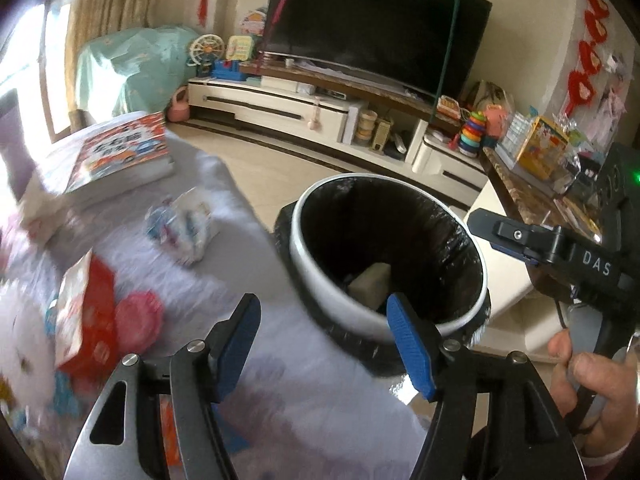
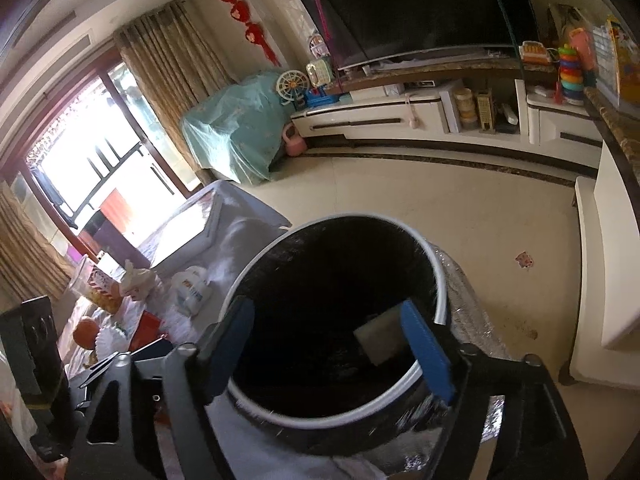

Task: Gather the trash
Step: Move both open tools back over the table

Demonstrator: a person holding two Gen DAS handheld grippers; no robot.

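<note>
Trash bin [image 2: 340,412], white-rimmed with a black liner, holds one pale block [image 2: 380,340]; both grippers' jaws spread, empty.

Room background, non-task items only.

From my left camera: dark television [image 1: 376,36] on the wall over a long white TV cabinet [image 1: 280,108]; a toy ferris wheel [image 1: 207,54] at the cabinet's left end, a ring-stacking toy [image 1: 472,132] at its right end. A pink watering can [image 1: 179,106] sits on the floor by the cabinet's left corner, next to furniture under a teal cover [image 1: 132,68]. A picture book [image 1: 120,152] lies at the far edge of the white-covered table [image 1: 248,200]. From my right camera: brown curtains [image 2: 172,56] beside a bright window [image 2: 92,168].
</note>
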